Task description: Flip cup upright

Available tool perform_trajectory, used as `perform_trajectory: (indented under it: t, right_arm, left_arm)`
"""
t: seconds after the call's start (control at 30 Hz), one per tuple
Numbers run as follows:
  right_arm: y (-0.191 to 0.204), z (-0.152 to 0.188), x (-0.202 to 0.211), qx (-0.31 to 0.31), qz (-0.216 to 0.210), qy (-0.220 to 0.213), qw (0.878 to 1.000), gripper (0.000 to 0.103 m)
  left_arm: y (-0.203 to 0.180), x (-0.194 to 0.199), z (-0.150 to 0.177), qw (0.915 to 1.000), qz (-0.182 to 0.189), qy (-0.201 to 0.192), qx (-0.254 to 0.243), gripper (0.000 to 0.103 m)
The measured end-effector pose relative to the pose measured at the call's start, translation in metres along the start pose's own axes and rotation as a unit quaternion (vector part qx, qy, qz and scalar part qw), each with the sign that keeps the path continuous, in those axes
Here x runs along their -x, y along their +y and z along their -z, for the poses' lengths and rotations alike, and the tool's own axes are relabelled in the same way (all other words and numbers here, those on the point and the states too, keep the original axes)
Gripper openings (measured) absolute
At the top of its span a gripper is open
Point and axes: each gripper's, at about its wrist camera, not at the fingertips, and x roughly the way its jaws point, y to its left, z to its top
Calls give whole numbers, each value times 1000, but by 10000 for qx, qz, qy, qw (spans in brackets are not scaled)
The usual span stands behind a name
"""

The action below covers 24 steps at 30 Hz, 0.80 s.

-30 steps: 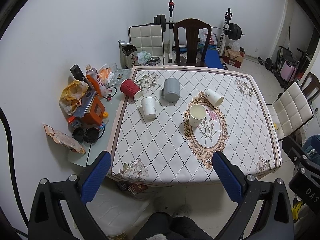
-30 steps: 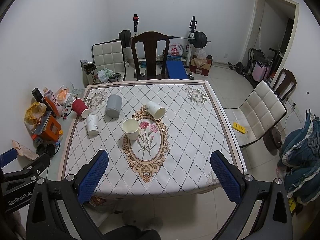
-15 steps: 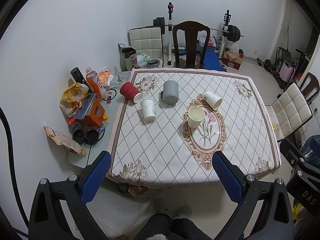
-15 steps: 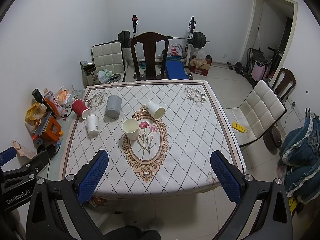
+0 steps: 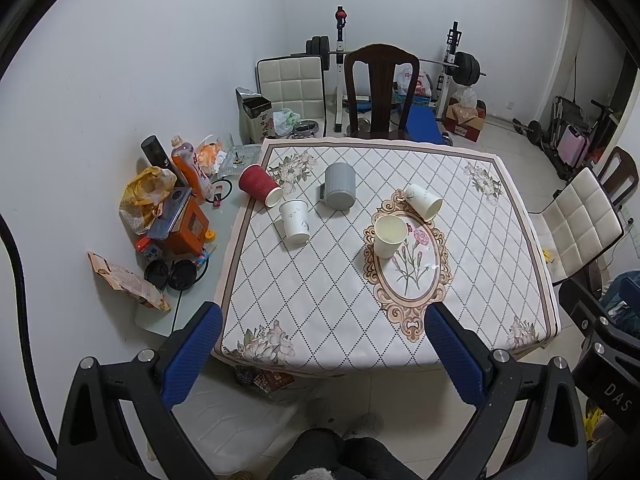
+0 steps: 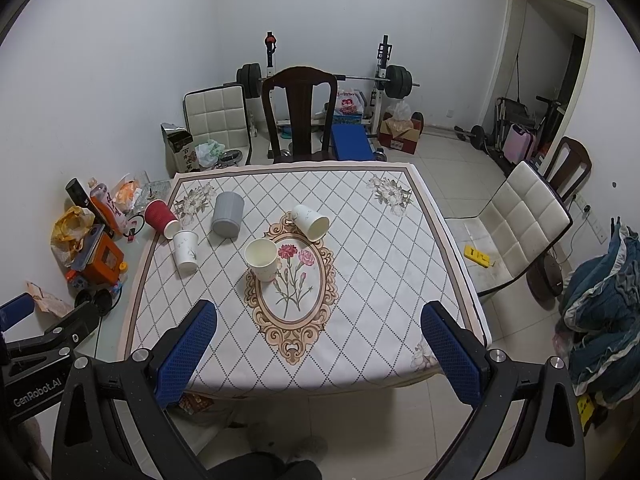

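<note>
Several cups sit on a table with a patterned cloth (image 5: 328, 280). A white paper cup (image 5: 389, 236) (image 6: 262, 259) stands upright at the oval motif. Another white cup (image 5: 425, 201) (image 6: 311, 221) lies on its side behind it. A white cup (image 5: 295, 221) (image 6: 186, 251) stands upside down at the left. A red cup (image 5: 259, 189) (image 6: 161, 218) lies on its side at the left edge. A grey mug (image 5: 339, 186) (image 6: 227, 214) stands upside down. My left gripper (image 5: 322, 340) and right gripper (image 6: 318, 338) are open and empty, well short of the table.
A dark wooden chair (image 5: 381, 88) stands behind the table and a white padded chair (image 6: 516, 224) at its right. Bottles, bags and an orange box (image 5: 186, 228) clutter a low surface at the left. Weights and a bench stand at the back wall.
Both views have drawn back and up slightly, so the table sits a little lower in frame. The cups have not moved and both grippers stay open.
</note>
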Motion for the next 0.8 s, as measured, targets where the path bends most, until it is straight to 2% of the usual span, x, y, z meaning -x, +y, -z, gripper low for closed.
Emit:
perform_trajectory:
  t: [0.8]
  right_arm:
    - [0,1,-1,-17,11,-9,10000,103]
  left_arm:
    - [-2,4,-2,10000,-12,-47,15,103]
